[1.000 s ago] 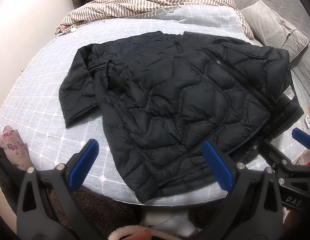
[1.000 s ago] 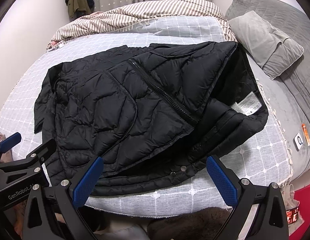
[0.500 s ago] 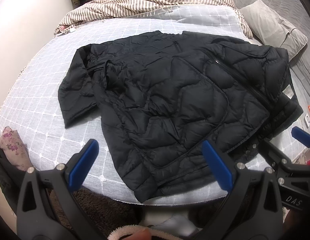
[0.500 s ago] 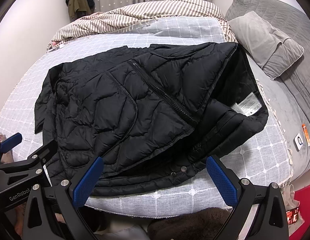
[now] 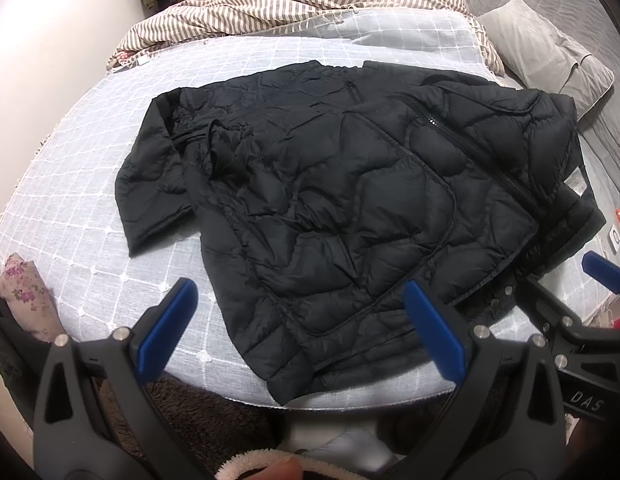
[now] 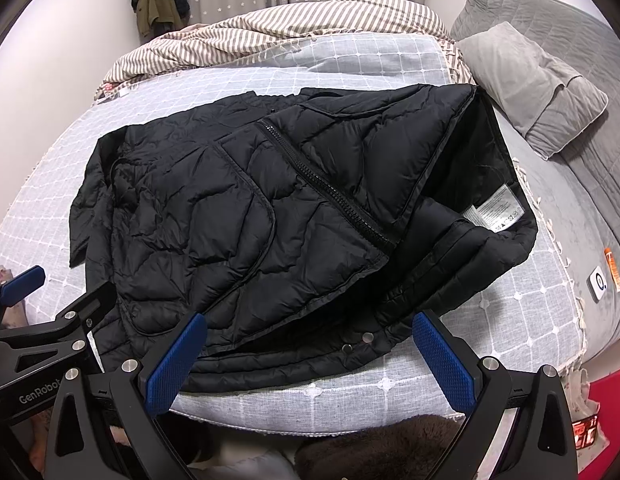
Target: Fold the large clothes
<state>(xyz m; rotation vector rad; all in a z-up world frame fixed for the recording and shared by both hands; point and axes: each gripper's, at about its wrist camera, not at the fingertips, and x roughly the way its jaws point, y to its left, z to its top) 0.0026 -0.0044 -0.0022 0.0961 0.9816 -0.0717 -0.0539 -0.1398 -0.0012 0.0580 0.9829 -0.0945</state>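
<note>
Both my left gripper (image 5: 302, 330) and right gripper (image 6: 310, 360) gape empty above the bed's (image 5: 110, 240) near edge, over the black jacket (image 5: 349, 208).

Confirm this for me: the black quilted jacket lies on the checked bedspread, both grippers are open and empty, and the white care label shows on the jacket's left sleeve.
The label is misplaced. The right wrist view shows the white care label on the inner lining where the front panel is flipped open, on the side opposite the spread sleeve. The rest holds: black quilted jacket on the checked bedspread, left gripper and right gripper open, empty.
</note>
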